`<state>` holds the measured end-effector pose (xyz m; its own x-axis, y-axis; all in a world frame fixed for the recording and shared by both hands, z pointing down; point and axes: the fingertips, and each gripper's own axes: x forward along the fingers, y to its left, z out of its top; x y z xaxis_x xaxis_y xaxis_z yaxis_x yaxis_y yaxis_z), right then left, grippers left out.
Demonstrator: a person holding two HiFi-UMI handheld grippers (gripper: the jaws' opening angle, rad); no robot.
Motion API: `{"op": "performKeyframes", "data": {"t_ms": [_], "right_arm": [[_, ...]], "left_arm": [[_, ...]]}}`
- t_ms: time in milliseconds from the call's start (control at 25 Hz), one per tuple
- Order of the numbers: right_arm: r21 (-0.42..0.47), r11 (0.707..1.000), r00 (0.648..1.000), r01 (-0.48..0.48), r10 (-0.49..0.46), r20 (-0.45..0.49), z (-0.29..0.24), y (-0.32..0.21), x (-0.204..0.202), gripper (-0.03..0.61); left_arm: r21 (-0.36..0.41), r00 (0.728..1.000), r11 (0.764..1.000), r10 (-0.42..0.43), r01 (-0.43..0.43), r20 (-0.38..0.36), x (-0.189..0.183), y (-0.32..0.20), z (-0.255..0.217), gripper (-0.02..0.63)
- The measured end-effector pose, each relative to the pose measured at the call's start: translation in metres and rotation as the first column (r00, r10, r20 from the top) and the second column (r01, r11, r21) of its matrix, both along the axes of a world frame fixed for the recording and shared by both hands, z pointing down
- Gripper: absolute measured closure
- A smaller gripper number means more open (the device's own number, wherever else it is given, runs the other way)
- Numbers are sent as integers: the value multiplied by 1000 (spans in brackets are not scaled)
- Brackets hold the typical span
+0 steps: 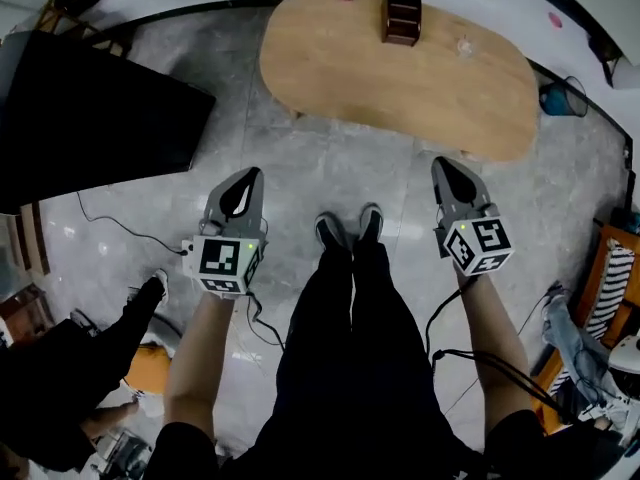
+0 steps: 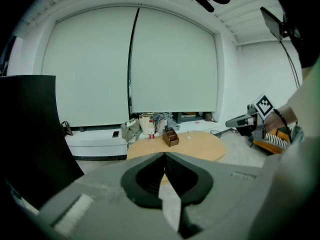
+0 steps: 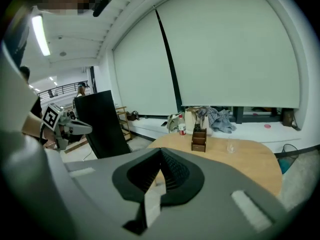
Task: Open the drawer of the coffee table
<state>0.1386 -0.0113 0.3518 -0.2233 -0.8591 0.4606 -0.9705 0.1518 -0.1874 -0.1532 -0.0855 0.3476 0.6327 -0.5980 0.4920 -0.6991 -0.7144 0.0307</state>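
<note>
Drawer box (image 1: 402,16), small and brown, stands on the far side of the oval coffee table (image 1: 330,68), well ahead of both grippers; the right gripper (image 1: 442,164) is nearer than the left gripper (image 1: 252,174); both are clenched and empty.

no words or numbers can be read. the left gripper (image 1: 250,173) and right gripper (image 1: 443,163) bear only black-and-white square patterns; the bottle (image 3: 182,129) label is too small.
</note>
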Motion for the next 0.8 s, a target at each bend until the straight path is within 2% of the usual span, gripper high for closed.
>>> {"op": "performKeyframes", "data": {"t_ms": [120,280,440,520,640,720,800], "right_arm": [[-24,1000,1000,-3,3,18,47,-9,6,577],[-14,1000,1000,1,-1,24,90,-20,16,577],[44,999,999,-3,1,47,113,-37,23,577],[91,995,997,-29,22,70,118,-50,30,576],[129,991,992,-37,22,121,133,-65,29,576],[119,993,987,-5,-14,158,154,-68,17,575],[98,994,980,38,-56,193,179,-67,0,575]], "left_arm": [[-4,1000,1000,-3,3,19,5,-10,30,611],[-14,1000,1000,-18,19,23,14,-23,76,611],[-30,997,997,-65,65,30,17,-43,131,611],[-57,993,992,-115,115,3,17,-58,161,611],[-143,985,975,-174,170,-16,17,-69,208,611],[-191,988,970,-152,150,7,21,-69,237,602],[-207,994,972,-101,107,40,26,-67,262,571]]}}
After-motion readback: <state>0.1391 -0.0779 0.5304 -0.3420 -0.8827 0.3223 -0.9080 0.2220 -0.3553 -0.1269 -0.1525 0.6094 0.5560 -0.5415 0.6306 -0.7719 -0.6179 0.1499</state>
